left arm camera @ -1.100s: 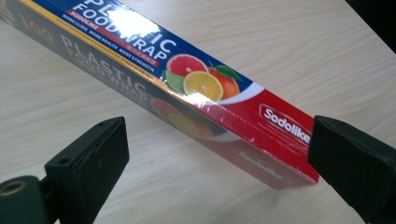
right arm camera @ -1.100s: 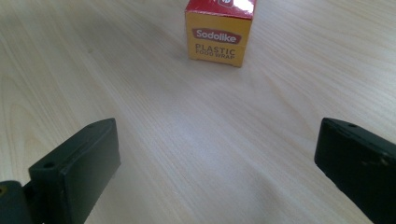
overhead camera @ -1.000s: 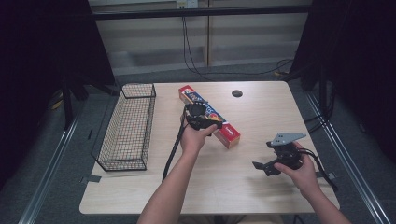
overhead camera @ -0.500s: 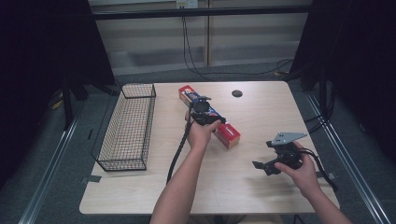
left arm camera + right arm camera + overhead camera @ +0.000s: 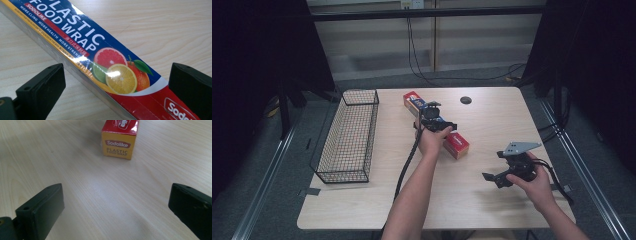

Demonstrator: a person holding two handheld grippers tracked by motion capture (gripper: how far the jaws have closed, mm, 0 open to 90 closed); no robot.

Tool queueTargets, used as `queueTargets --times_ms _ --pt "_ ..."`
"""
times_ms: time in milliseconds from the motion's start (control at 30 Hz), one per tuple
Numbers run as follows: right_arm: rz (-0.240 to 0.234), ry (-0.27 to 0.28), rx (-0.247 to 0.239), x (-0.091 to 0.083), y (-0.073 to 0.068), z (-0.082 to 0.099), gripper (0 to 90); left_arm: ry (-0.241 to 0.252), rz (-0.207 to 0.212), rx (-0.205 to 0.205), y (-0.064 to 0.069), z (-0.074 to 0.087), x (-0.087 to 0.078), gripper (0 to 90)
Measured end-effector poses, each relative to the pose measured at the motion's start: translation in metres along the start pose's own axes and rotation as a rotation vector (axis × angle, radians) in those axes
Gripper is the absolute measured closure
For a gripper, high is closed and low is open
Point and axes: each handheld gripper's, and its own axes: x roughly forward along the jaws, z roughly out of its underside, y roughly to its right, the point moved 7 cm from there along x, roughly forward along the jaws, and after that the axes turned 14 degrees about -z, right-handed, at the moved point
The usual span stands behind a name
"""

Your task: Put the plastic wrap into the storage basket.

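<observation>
left tool (image 5: 435,121): I'm holding it over the middle of the plastic wrap box (image 5: 437,125), pointing down at it. Jaws have just been opening and are standing spread wide.
left tool close-up: in the left gripper view the box (image 5: 110,67) is running diagonally between my two jaws, one on each side of it. Neither pad is pressing on it; light wood is showing in the gap on both sides.
box: long carton, blue and red top with citrus fruit print and "PLASTIC FOOD WRAP" lettering. It's lying flat on the surface (image 5: 492,120), angled from the far middle toward the near right.
box end: in the right gripper view the yellow end panel (image 5: 119,146) with the red top edge is facing my right tool, sitting well ahead of its jaws.
right tool (image 5: 507,172): I'm holding it low over the near right part of the surface, well apart from the box. Jaws are standing spread, just bare wood between them.
grey plate (image 5: 522,146): sitting on top of the right tool.
wire basket (image 5: 349,137): black mesh, standing along the left side of the surface, apart from the box and both tools.
round hole (image 5: 465,100): dark spot in the surface near the far edge, to the right of the box's far end.
left cable (image 5: 407,160): trailing from my left tool back along my forearm toward the near edge.
</observation>
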Motion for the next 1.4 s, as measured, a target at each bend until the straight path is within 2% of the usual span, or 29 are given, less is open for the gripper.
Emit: queueTargets --times_ms 233,267,333,467,800,867,967,1133,1367,1400 --pt "0.0 0.001 0.001 0.0 0.0 0.0 0.0 -0.013 -0.005 -0.003 0.004 -0.002 0.004 1.0" --pt "-0.004 0.001 0.001 0.0 0.0 0.0 0.0 -0.003 -0.006 -0.013 0.005 -0.003 0.005 0.9" --pt "0.0 -0.003 0.0 0.0 0.0 0.0 0.0 -0.005 -0.02 -0.004 0.004 -0.004 0.006 1.0" --pt "0.0 -0.002 0.003 0.0 -0.001 0.0 0.0 -0.01 -0.037 -0.017 0.002 -0.003 0.009 0.3" --pt "-0.003 -0.003 0.002 0.001 -0.001 0.0 0.0 -0.028 -0.025 -0.023 0.003 -0.001 0.016 0.0" --pt "-0.006 -0.001 0.001 0.001 -0.001 0.0 0.0 -0.04 -0.022 -0.046 0.002 -0.001 0.016 0.0" --pt "-0.007 -0.002 0.003 0.002 -0.001 0.001 0.0 -0.05 -0.018 -0.057 0.002 0.0 0.017 0.0" --pt "-0.007 -0.003 0.002 0.002 -0.001 0.001 0.0 -0.051 -0.013 -0.071 0.003 -0.001 0.017 0.0" --pt "-0.016 -0.001 0.004 0.004 -0.002 0.001 0.0 -0.055 -0.013 -0.069 0.003 0.0 0.018 0.0" --pt "-0.014 -0.001 0.002 0.004 -0.002 0.001 0.0 -0.059 -0.011 -0.081 0.003 0.0 0.018 0.0"
